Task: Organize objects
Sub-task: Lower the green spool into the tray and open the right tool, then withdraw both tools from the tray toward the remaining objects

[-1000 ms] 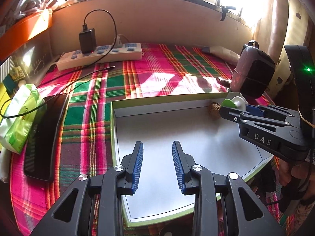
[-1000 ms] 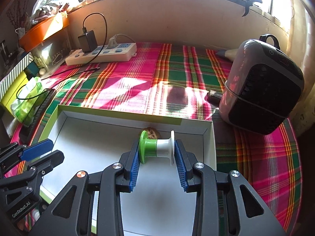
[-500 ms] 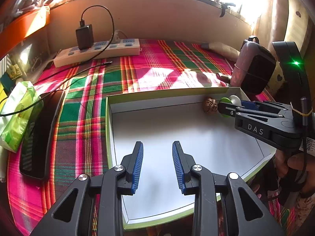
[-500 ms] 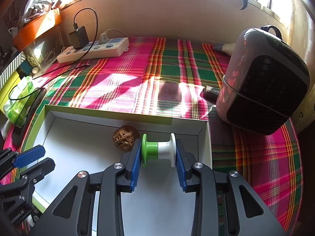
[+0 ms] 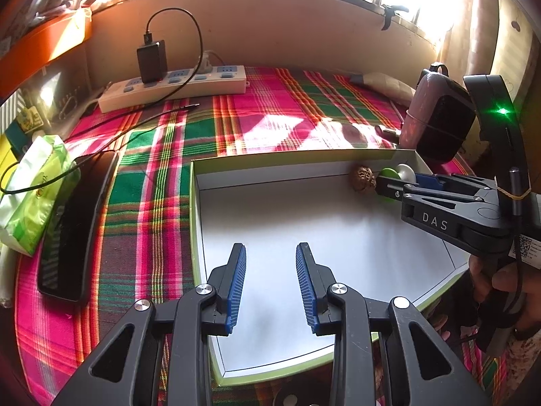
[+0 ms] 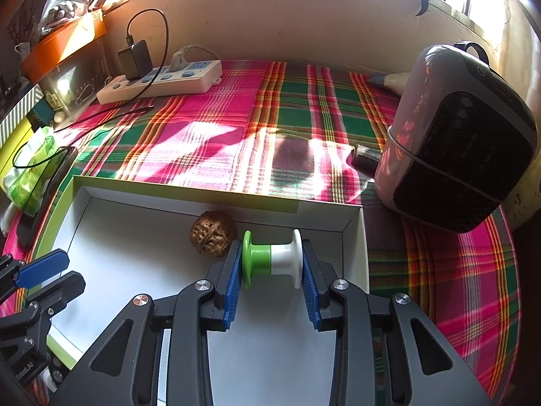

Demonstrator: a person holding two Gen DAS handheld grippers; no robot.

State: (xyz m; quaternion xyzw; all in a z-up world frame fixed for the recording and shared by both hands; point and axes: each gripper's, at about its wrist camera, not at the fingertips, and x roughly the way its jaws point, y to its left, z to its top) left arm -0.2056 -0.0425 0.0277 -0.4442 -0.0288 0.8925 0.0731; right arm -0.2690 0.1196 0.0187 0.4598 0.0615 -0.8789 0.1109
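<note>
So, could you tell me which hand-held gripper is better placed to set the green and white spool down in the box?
The right hand-held gripper: it already clamps the green and white plastic spool inside the shallow white cardboard box, beside the brown walnut. The left hand-held gripper is open, holding nothing.

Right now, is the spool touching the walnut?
Apart: the right wrist view shows the finger between spool and walnut.

A plaid-clothed table (image 6: 297, 115) carries a green-rimmed box (image 6: 189, 187), power strip (image 6: 162, 83), heater (image 6: 463, 142), phone (image 5: 71, 223) and tissue pack (image 5: 30, 193).
</note>
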